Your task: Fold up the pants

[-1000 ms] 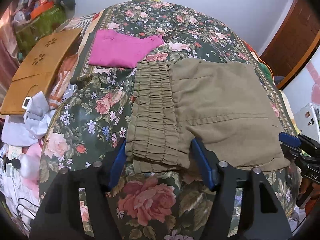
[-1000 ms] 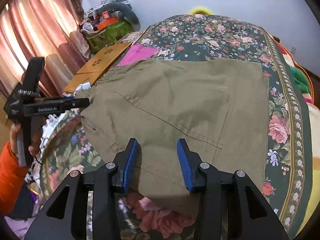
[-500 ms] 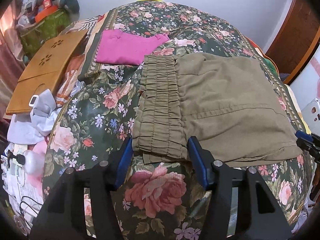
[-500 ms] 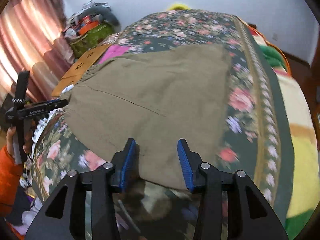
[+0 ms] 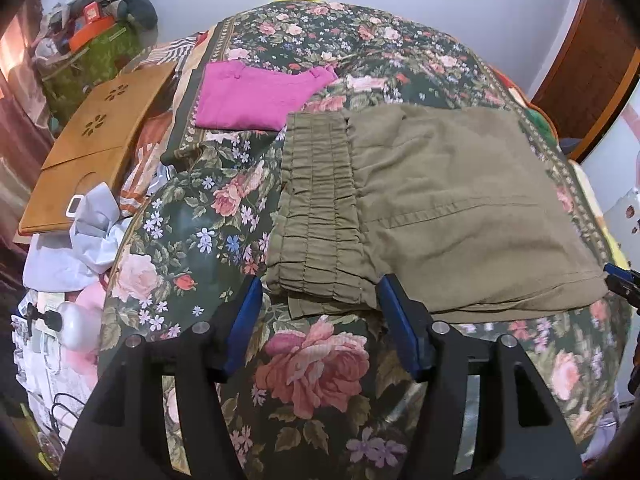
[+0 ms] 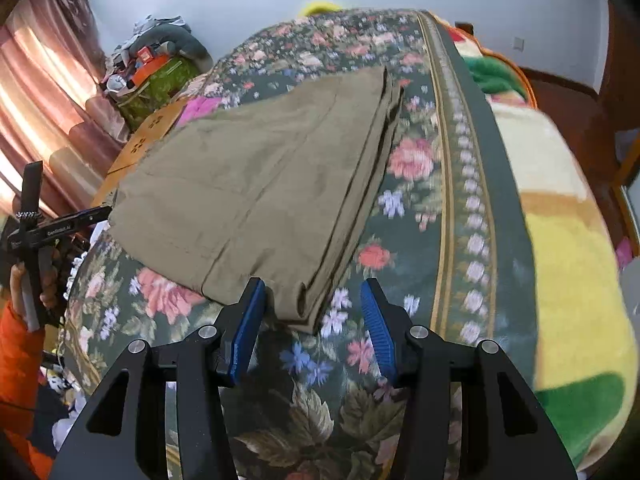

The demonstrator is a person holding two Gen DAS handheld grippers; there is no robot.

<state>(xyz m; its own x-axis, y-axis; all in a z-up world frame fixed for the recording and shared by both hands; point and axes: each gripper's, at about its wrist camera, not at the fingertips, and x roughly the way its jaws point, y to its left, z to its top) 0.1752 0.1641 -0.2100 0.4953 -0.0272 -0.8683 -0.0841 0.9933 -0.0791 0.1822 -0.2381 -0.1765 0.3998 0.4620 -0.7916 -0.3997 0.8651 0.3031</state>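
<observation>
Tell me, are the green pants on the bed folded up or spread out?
Folded. The olive pants lie flat on the flowered bedspread as a stacked rectangle, and layered edges show at the near corner.

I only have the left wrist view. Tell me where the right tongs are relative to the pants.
Observer: The right tongs hang over the near corner of the pants, at the end away from the waistband; that corner lies between the open blue pads without being pinched. The jaws have just been opening.
Operator: Say what lies right of that corner.
Observer: Bare floral bedspread, then a yellow and green blanket along the bed's far side.
Operator: Describe that end of the pants.
Observer: Several stacked layers show along the edge, lying flat and roughly aligned.
Operator: Report who holds my tongs.
Observer: A hand with an orange sleeve grips the left tongs' handle at the waistband side.
</observation>
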